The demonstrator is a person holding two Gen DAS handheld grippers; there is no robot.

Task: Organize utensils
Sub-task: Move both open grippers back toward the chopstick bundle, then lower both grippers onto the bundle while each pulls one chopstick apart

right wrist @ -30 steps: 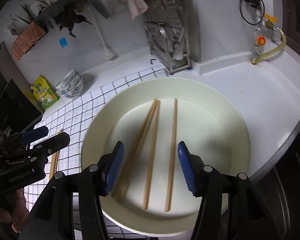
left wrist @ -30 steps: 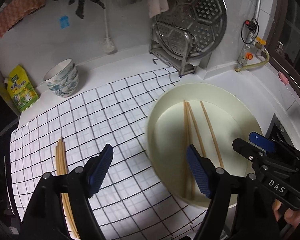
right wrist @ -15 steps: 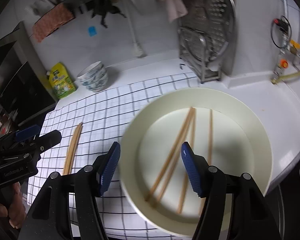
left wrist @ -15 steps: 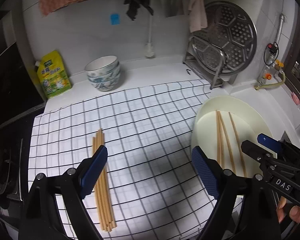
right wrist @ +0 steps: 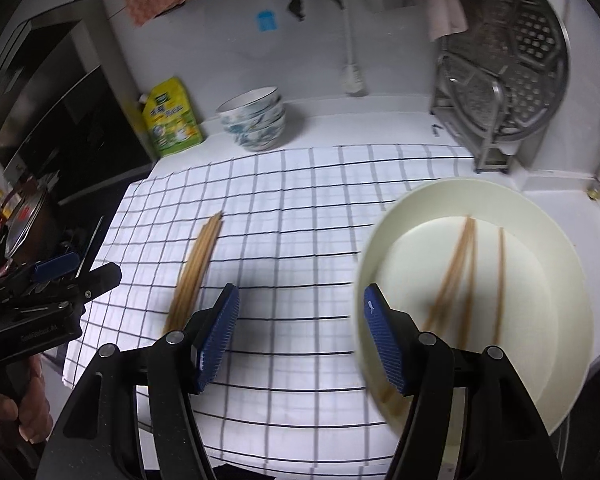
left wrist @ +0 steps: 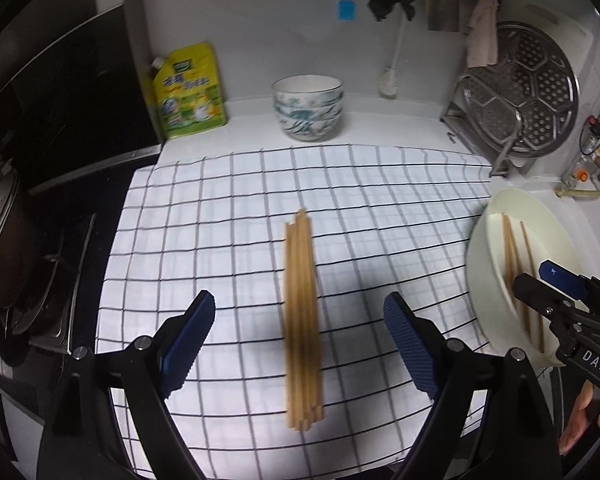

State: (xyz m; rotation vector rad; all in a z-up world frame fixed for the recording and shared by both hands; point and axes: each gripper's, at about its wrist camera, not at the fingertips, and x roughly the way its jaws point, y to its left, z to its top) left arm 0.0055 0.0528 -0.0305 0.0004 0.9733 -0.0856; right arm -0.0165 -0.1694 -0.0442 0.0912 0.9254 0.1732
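A bundle of several wooden chopsticks (left wrist: 302, 320) lies lengthwise on the checked cloth (left wrist: 220, 208). My left gripper (left wrist: 300, 312) hovers over it, open, a blue finger on each side and nothing gripped. A cream plate (right wrist: 560, 248) at the cloth's right edge holds three loose chopsticks (right wrist: 460, 272). My right gripper (right wrist: 300, 300) is open and empty over the cloth, its right finger in front of the plate's left rim. The bundle (right wrist: 198, 264) lies to its left. Each wrist view shows the other gripper at its edge: the left gripper (right wrist: 60, 276), the right gripper (left wrist: 560, 292).
Stacked patterned bowls (left wrist: 308, 108) and a yellow pouch (left wrist: 188, 92) stand at the back by the wall. A metal rack with a round steamer tray (left wrist: 532, 88) sits back right. A dark stove with a pot (left wrist: 4, 248) borders the cloth's left side.
Both grippers have swung left, away from the plate and over the cloth. The bundle now sits centred between the left fingers. Both pairs of jaws stand a little wider.
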